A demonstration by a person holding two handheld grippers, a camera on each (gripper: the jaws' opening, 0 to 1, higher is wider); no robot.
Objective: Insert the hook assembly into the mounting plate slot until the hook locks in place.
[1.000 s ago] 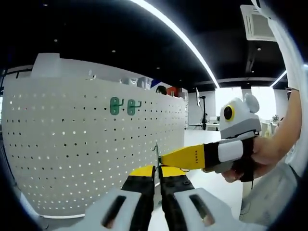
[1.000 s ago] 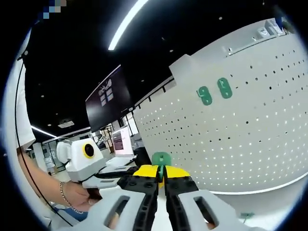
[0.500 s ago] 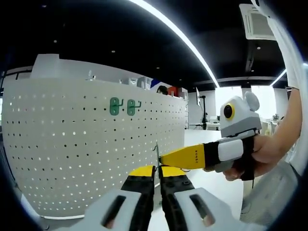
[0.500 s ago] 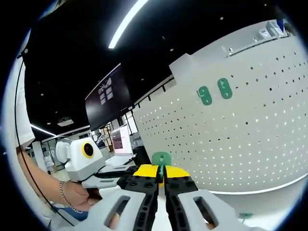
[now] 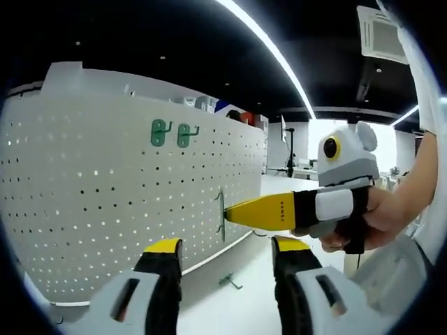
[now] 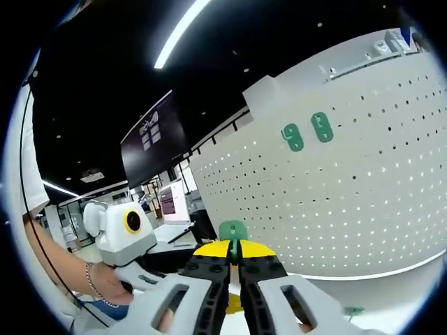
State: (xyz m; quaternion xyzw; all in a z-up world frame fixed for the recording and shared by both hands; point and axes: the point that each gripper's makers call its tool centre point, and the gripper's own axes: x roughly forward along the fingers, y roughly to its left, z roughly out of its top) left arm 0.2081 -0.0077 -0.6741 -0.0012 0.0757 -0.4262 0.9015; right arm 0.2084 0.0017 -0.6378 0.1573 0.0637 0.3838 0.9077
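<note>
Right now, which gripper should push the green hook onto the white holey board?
Probably the right gripper: its jaws are shut on the green hook, facing the pegboard. The left gripper is open and holds nothing.

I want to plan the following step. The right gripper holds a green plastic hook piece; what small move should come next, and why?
Probably ease the right gripper forward toward the white perforated board. Its jaws are shut on the green plastic hook piece, which is apart from the board, and the left gripper is open, holding nothing.

both views near, facing pegboard (image 5: 105, 188)
</note>
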